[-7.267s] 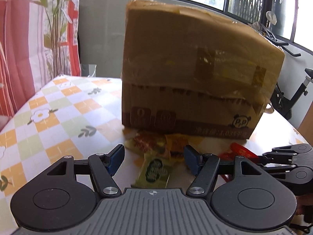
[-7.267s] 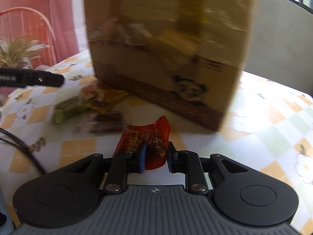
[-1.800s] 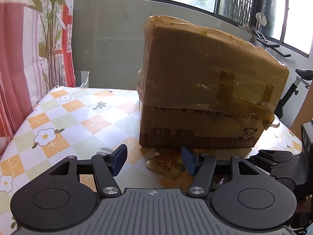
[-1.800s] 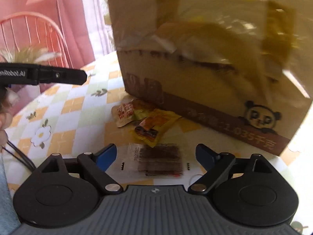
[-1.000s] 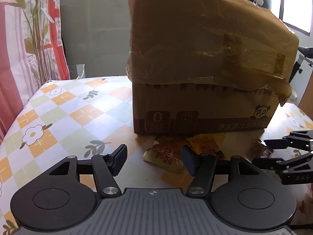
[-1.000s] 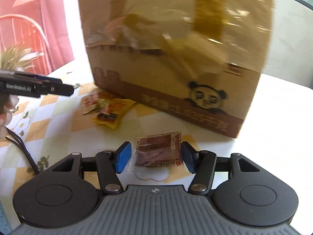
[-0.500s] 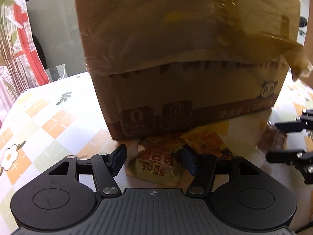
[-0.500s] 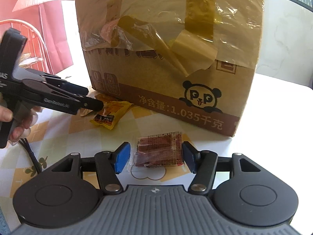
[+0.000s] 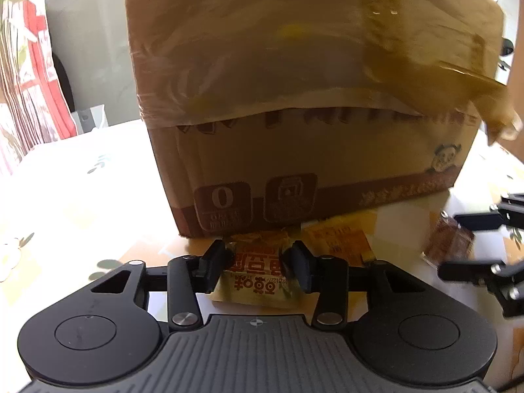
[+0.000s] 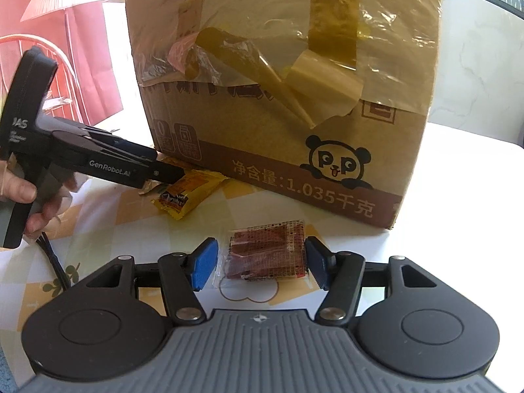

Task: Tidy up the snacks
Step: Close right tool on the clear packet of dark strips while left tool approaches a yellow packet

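My left gripper (image 9: 257,267) is shut on a pale yellow snack packet with red characters (image 9: 255,275) at the foot of the taped cardboard box (image 9: 311,98). An orange-yellow packet (image 9: 340,240) lies just right of it; it also shows in the right wrist view (image 10: 188,191). My right gripper (image 10: 260,262) is open, its blue pads either side of a clear packet of brown snack (image 10: 267,250) lying flat on the table. The left gripper (image 10: 163,173) shows in the right wrist view, its tips at the box's foot. The box (image 10: 278,82) stands behind.
The checked flower tablecloth (image 10: 108,206) covers the table. The big box fills the far side in both views. A red chair (image 10: 65,75) and a red curtain stand at the left. The right gripper's fingers (image 9: 475,245) show at the right edge of the left wrist view.
My left gripper has closed onto the pale yellow packet by the box. My right gripper has stayed open around the brown packet, hardly moving.
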